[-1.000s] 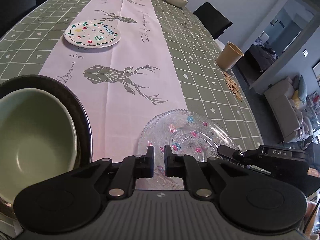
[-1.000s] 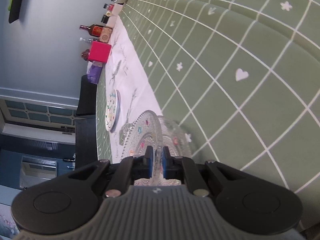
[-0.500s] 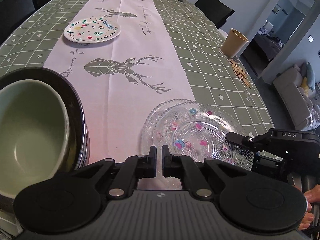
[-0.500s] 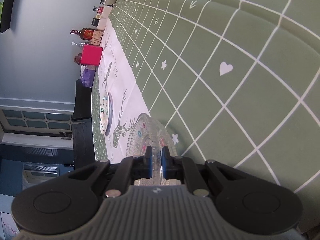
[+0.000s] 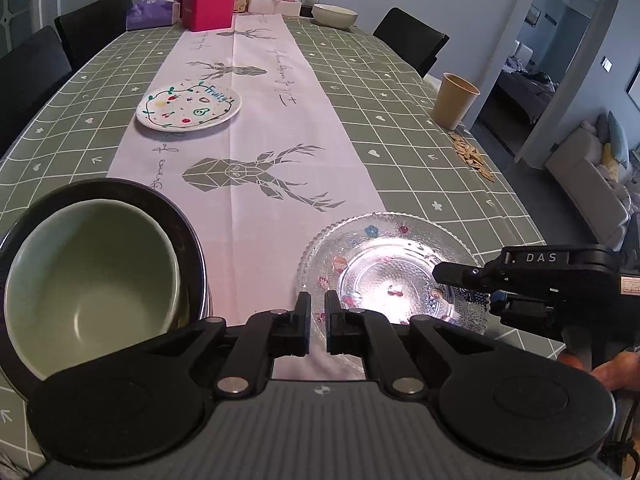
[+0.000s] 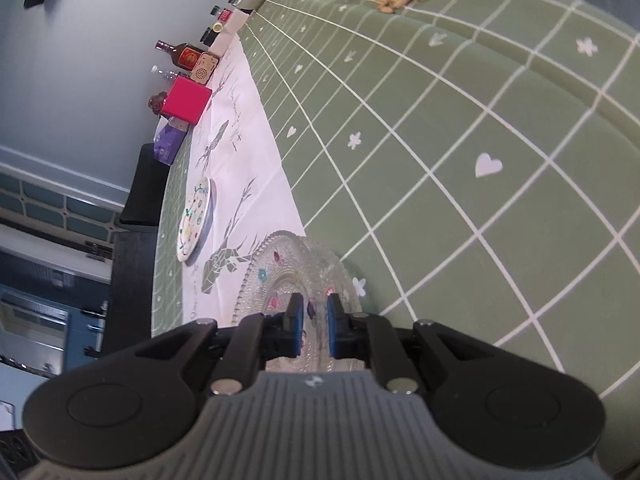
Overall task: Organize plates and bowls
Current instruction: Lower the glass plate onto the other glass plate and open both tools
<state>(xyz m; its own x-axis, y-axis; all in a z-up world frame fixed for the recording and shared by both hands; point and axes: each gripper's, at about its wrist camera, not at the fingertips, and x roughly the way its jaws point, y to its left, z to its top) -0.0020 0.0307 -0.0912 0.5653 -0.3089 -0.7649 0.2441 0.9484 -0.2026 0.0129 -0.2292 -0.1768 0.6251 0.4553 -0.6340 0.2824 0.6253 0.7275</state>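
Observation:
A clear glass plate point(image 5: 384, 272) with small coloured flowers lies flat at the near end of the white runner. My right gripper point(image 6: 312, 304) reaches in from the right. Its jaws are opening, and the plate's rim point(image 6: 280, 264) sits between the blue pads with a gap on each side. Its fingers point(image 5: 460, 274) show over the plate's right rim in the left wrist view. My left gripper point(image 5: 318, 308) hovers shut over the plate's near-left rim, nothing gripped. On the left, a green bowl point(image 5: 88, 280) sits inside a dark bowl point(image 5: 188, 232). Farther up lie a painted plate point(image 5: 188, 106) and a white bowl point(image 5: 334, 14).
A paper cup point(image 5: 454, 100) and scattered snack pieces point(image 5: 470, 156) sit near the table's right edge. A pink box point(image 5: 208, 8), a purple pack and several bottles and jars crowd the far end. Dark chairs point(image 5: 412, 36) ring the table. A person's fingers hold the right gripper.
The right gripper's pads were pressed on the glass plate's rim and have now spread off it. The left wrist view has rolled level. The left gripper stays shut.

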